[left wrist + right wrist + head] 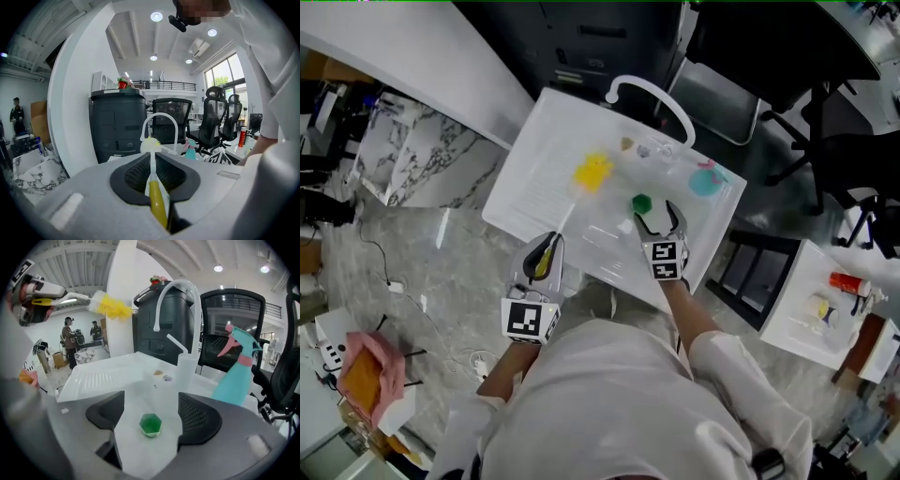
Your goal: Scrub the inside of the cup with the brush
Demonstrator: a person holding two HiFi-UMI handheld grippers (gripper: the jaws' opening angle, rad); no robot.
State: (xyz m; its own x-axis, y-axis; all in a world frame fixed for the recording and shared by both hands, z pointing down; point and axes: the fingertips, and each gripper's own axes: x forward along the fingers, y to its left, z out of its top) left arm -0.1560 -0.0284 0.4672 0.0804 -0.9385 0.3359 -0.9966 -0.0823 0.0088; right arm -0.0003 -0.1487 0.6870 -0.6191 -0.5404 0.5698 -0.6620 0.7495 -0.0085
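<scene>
white sink (534,178), brush (154,183) clamped between left jaws

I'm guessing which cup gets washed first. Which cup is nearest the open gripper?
The small green cup, sitting between the right gripper's open jaws. The tall clear cup stands farther back, beside the faucet.

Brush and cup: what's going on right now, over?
Left gripper shut on brush, held above sink. Right gripper open, jaws astride green cup, not touching. Spray bottle beyond, not blocking.
</scene>
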